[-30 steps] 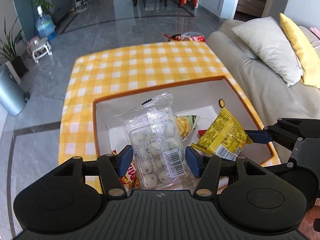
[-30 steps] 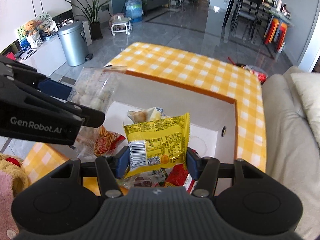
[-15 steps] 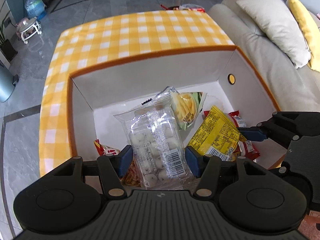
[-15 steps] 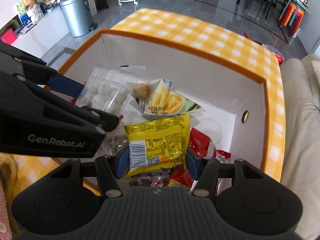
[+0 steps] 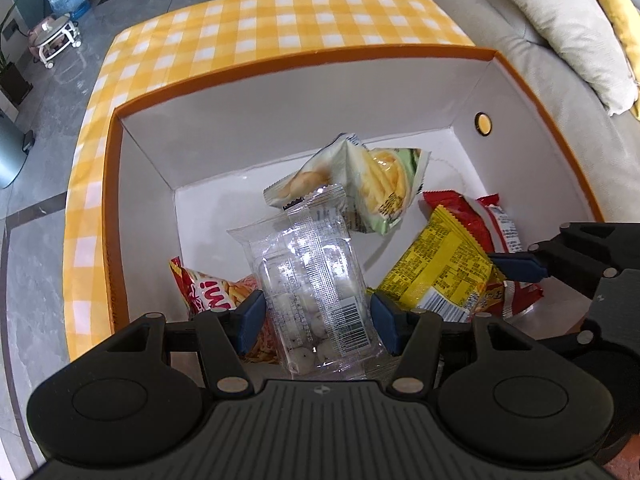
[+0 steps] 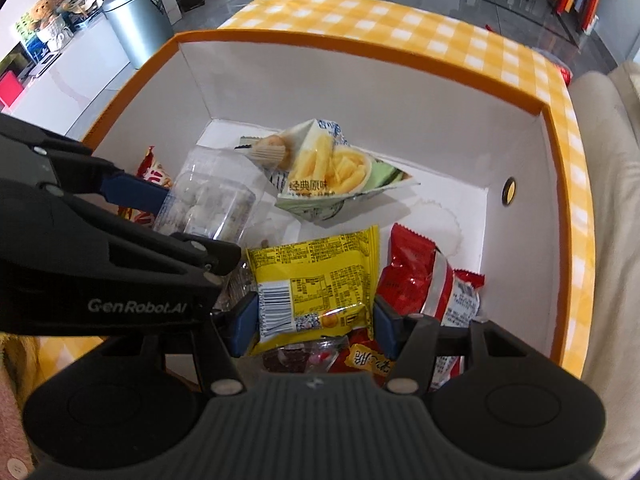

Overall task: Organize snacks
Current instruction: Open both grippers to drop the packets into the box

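Note:
My left gripper (image 5: 318, 318) is shut on a clear packet of white round sweets (image 5: 308, 276) and holds it low inside an orange-rimmed white box (image 5: 280, 116). My right gripper (image 6: 314, 326) is shut on a yellow snack packet (image 6: 316, 276) and holds it inside the same box (image 6: 360, 92). The two grippers are side by side: the right one shows at the right of the left wrist view (image 5: 520, 266), the left one at the left of the right wrist view (image 6: 136, 192). The clear packet (image 6: 212, 200) also shows there.
On the box floor lie a green-white fries bag (image 5: 372, 184), red packets (image 6: 420, 276) and a red fries bag (image 5: 212, 292). The box stands on a yellow checked tablecloth (image 5: 260, 28). A beige sofa with cushions (image 5: 560, 24) is on the right, a metal bin (image 6: 140, 16) on the left.
Both grippers have gone down and forward into the box with their packets still held. The box walls now fill both views and the packets sit close to the snacks on the floor.

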`<action>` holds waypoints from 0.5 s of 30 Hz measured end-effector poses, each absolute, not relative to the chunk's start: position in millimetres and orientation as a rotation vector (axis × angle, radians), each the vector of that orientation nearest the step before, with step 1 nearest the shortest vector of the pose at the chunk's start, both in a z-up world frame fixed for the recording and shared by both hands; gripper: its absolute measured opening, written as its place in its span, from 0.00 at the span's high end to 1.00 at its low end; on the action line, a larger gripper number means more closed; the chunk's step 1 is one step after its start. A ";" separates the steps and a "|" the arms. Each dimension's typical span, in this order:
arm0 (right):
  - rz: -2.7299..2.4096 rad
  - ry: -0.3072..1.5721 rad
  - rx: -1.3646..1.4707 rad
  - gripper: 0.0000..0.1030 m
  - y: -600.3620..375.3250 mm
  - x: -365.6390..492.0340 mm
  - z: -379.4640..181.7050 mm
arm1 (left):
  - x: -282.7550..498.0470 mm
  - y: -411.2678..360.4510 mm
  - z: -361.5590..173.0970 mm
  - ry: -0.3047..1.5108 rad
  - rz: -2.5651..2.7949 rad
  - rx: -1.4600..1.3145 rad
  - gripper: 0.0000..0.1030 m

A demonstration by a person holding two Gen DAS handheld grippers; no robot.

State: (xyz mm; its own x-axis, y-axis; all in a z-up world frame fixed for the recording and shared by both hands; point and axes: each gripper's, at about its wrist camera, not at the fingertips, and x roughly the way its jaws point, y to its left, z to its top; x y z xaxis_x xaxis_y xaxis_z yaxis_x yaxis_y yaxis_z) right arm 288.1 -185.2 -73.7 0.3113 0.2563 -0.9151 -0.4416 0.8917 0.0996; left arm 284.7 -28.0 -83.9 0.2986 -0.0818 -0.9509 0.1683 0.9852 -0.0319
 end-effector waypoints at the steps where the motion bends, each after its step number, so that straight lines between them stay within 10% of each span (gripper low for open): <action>1: 0.463 1.172 -0.179 0.45 -185.2 288.9 -74.5 | 285.2 -27.6 -84.9 1.261 -0.162 0.078 0.36; 15: 0.442 1.201 -0.181 0.40 -185.9 292.7 -74.8 | 280.1 -20.8 -82.5 1.258 -0.144 0.060 0.31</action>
